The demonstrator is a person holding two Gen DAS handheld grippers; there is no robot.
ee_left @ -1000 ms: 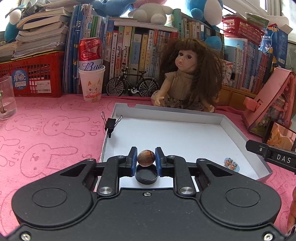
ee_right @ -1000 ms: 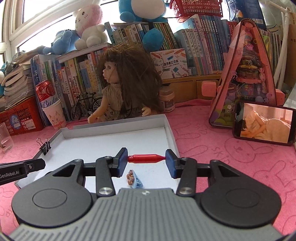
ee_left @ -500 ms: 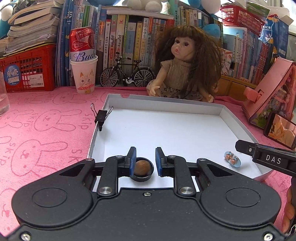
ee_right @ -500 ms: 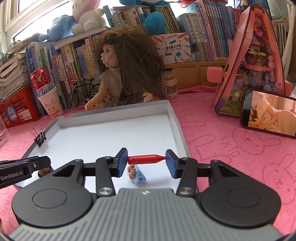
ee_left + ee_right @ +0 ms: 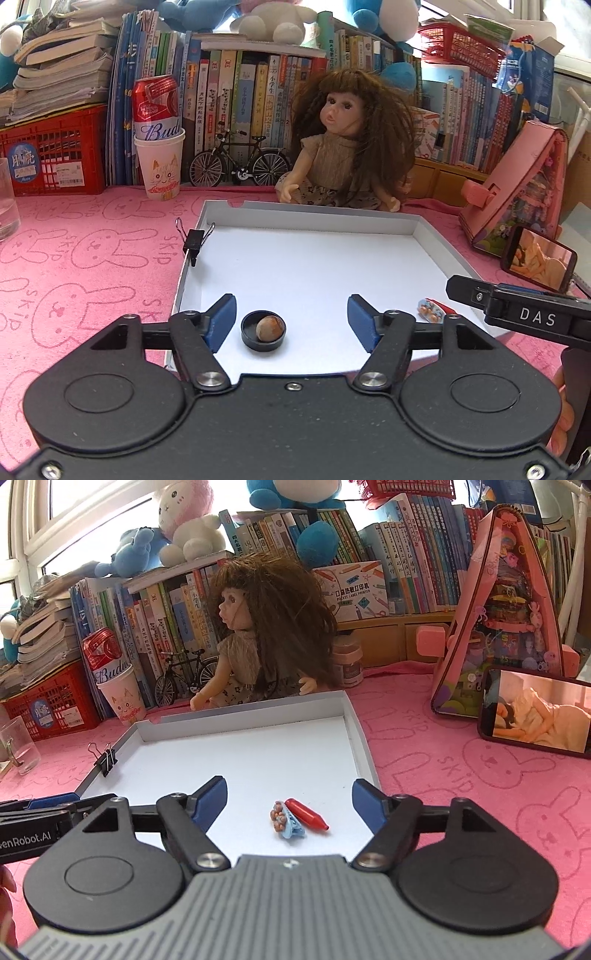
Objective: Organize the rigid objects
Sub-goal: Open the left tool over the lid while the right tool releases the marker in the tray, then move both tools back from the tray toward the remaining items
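Both claws just popped apart over the white tray (image 5: 417,226)
Left claw (image 5: 291,317) straddles the black cap (image 5: 263,331) holding a brown ball (image 5: 269,328); right claw (image 5: 290,799) frames the red piece (image 5: 307,814) touching a blue clip (image 5: 287,821) on the tray floor, pads clear

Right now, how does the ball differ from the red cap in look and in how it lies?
The ball is round and brownish; the red cap is long and pointed. The ball sits in a black lid; the red cap lies flat beside a blue clip. Both rest free in the white tray.
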